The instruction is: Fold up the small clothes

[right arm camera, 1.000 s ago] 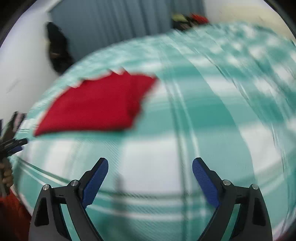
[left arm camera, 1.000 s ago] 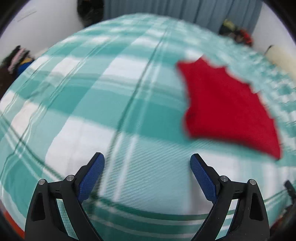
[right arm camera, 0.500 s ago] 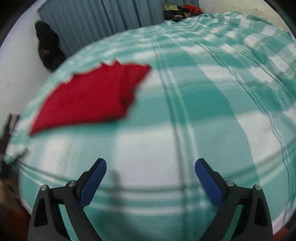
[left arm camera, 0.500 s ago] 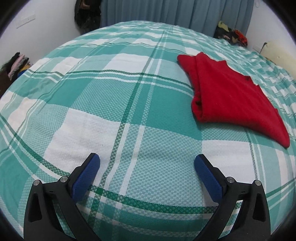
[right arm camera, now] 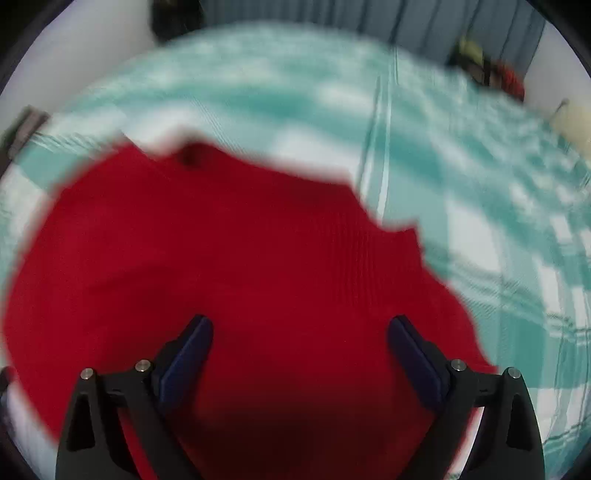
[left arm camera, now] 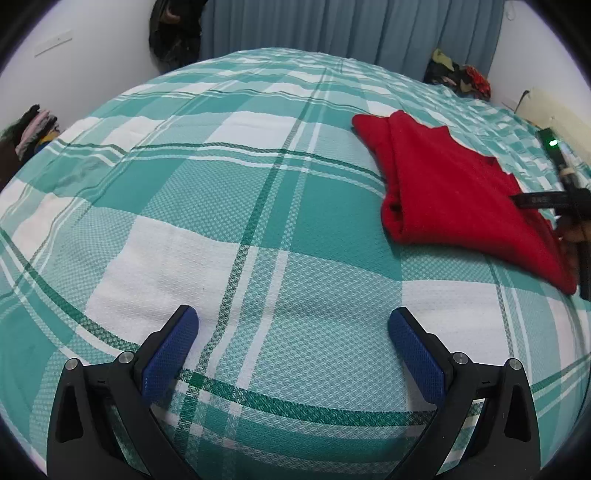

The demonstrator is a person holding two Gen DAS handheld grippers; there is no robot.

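Note:
A folded red garment [left arm camera: 454, 192] lies flat on the teal and white checked bedspread [left arm camera: 221, 206], up and to the right of my left gripper [left arm camera: 291, 325]. That gripper stands open over bare bedspread, nothing between its blue pads. In the blurred right wrist view the red garment [right arm camera: 240, 266] fills the lower middle, and my right gripper [right arm camera: 299, 332] hangs open directly over it. The right gripper's black body and a hand [left arm camera: 569, 221] show at the right edge of the left wrist view, above the garment's near end.
Blue curtains [left arm camera: 351, 29] hang behind the bed. A dark bag [left arm camera: 173, 33] hangs on the back wall at left, clothes are piled at the far left [left arm camera: 33, 129] and at the back right [left arm camera: 458, 77]. A cream object [left arm camera: 554, 114] lies at the right.
My right gripper has swept sideways across the bed and now hangs over the red garment, which was off to its upper left. The left gripper has hardly moved and stays open.

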